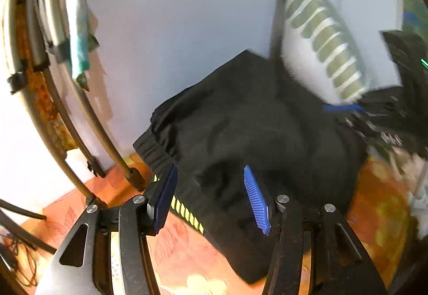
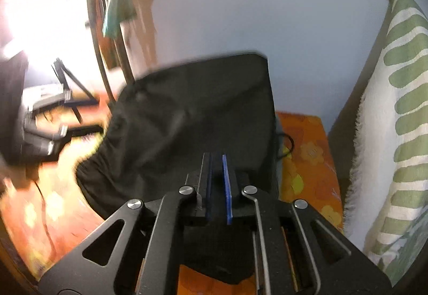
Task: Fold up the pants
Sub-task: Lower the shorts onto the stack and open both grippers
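Note:
Black pants point(image 1: 240, 121) lie bunched on an orange flowered bedspread point(image 1: 182, 246), the elastic waistband point(image 1: 157, 153) towards the left. My left gripper point(image 1: 211, 174) is open just above the near part of the pants, its blue pads either side of the fabric without gripping it. In the right wrist view the pants point(image 2: 192, 107) are lifted in a sheet in front of the camera. My right gripper point(image 2: 217, 161) is shut on a fold of the pants, with cloth hanging below its fingers. The right gripper also shows blurred at the right of the left wrist view point(image 1: 345, 107).
A white pillow with green stripes point(image 1: 321, 35) leans on the pale blue wall point(image 1: 174, 14) at the right, also in the right wrist view point(image 2: 401, 121). A metal clothes rack point(image 1: 53, 80) with hanging cloth stands at the left. A black cable point(image 2: 286, 145) lies on the bedspread point(image 2: 307, 161).

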The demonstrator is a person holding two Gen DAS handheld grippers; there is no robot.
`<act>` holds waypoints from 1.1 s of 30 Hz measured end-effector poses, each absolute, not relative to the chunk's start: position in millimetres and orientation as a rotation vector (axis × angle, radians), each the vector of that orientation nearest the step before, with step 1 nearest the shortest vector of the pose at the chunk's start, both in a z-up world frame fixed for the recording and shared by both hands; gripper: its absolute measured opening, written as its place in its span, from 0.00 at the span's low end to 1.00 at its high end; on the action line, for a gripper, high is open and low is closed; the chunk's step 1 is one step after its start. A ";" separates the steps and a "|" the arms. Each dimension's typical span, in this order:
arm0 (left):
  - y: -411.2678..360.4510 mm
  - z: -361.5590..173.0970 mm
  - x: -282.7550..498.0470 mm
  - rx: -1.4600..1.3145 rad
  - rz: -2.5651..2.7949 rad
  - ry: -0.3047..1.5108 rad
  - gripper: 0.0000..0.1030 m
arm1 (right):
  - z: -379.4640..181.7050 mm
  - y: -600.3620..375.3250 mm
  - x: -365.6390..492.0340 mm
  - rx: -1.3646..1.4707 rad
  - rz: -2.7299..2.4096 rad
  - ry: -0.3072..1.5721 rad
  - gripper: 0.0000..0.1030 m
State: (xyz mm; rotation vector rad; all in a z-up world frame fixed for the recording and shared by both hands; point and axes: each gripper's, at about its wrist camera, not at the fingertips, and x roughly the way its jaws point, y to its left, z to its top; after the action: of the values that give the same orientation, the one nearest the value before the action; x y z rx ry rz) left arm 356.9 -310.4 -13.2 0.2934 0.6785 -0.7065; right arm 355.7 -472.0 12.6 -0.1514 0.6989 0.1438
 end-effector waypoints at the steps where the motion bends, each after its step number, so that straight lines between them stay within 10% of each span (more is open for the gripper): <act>1: -315.8 -19.6 366.2 0.306 -0.662 0.688 0.49 | 5.5 -473.7 355.7 -0.154 0.135 0.715 0.09; 11: -296.8 -22.6 383.1 0.334 -0.468 0.690 0.52 | -0.9 -483.6 348.1 -0.141 0.095 0.727 0.10; 33: -228.8 51.7 232.9 0.050 -0.580 0.641 0.72 | 57.4 -431.4 189.7 -0.025 0.005 0.555 0.61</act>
State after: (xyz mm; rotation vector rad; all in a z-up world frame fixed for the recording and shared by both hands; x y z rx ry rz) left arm 232.9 -228.8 51.7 0.0504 0.6410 -0.5804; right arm 189.7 -431.4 57.4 -0.0254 0.5553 0.0051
